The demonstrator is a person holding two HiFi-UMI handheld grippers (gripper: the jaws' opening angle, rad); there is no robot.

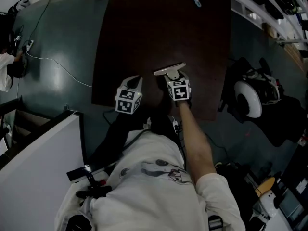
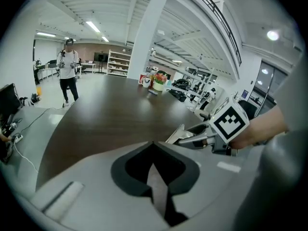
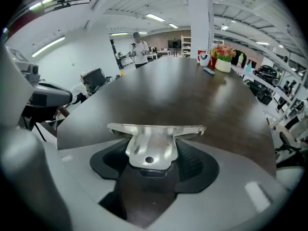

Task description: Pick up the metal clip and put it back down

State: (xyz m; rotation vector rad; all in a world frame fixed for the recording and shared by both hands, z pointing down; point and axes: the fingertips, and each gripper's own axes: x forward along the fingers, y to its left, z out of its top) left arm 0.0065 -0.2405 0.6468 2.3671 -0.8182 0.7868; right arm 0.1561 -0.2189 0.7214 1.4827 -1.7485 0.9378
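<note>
The metal clip [image 1: 169, 70] is a shiny silver piece with a wide flat bar at its front. My right gripper [image 1: 173, 76] is shut on its handle, near the front edge of the dark brown table [image 1: 159, 28]. In the right gripper view the clip [image 3: 155, 134] sits between the black pads, with its bar lying across the jaws of the right gripper [image 3: 151, 153]. My left gripper [image 1: 136, 81] hovers just left of it, shut and empty. The left gripper view shows its own jaws [image 2: 154, 146] closed and the clip [image 2: 185, 134] off to the right.
A flower pot and cups [image 3: 222, 52] stand at the table's far end, with a small blue item [image 1: 196, 0] nearby. A person [image 2: 69, 71] stands on the floor beyond the table. A white-wheeled device [image 1: 248, 97] sits to the table's right, and a white cable [image 1: 57, 64] lies on the floor to the left.
</note>
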